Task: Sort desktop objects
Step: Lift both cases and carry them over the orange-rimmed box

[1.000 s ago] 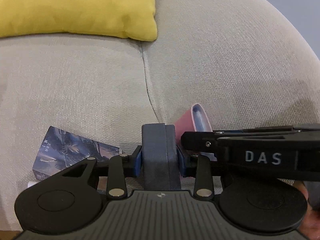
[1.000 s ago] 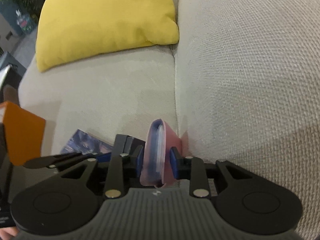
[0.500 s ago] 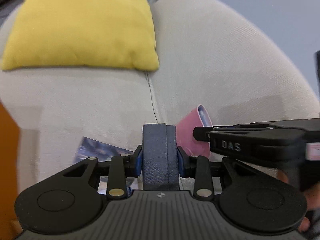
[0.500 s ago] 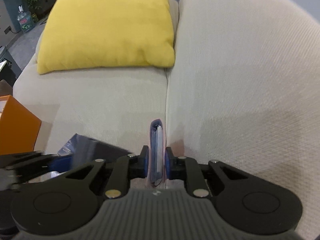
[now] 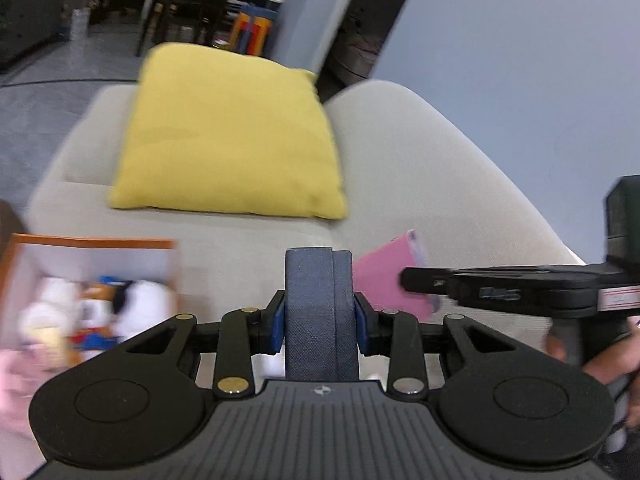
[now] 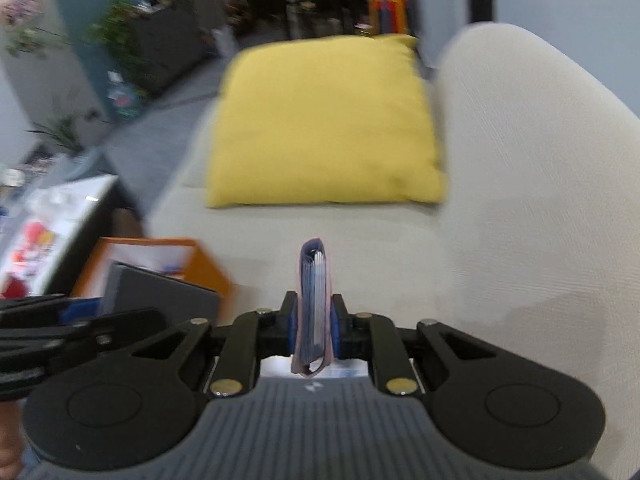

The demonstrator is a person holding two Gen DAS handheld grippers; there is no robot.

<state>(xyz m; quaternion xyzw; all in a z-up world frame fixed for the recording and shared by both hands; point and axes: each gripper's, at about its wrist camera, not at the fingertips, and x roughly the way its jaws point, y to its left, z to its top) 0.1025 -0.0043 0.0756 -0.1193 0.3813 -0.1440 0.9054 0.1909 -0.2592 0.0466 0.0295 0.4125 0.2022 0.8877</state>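
My left gripper (image 5: 319, 322) is shut on a thick dark blue cloth-bound book (image 5: 318, 312), held upright on its edge above the beige sofa. In the right wrist view my right gripper (image 6: 314, 326) is shut on a thin pink booklet (image 6: 315, 304), also edge-on between the blue pads. From the left wrist view, the pink booklet (image 5: 390, 284) shows flat beside the blue book, with the right gripper (image 5: 416, 280) coming in from the right. The blue book (image 6: 156, 294) and the left gripper's fingers (image 6: 72, 332) appear at lower left of the right wrist view.
A yellow cushion (image 5: 228, 140) lies on the beige sofa (image 5: 420, 168) ahead. An orange box (image 5: 88, 300) holding toys stands at the left, also seen as the orange box (image 6: 200, 264). A hand (image 5: 600, 364) holds the right gripper. A dark table and plants stand far behind.
Both grippers have risen from the sofa seat carrying their books. The right jaws closed tighter on the pink booklet. The patterned book on the seat has dropped out of view; the orange box has appeared.
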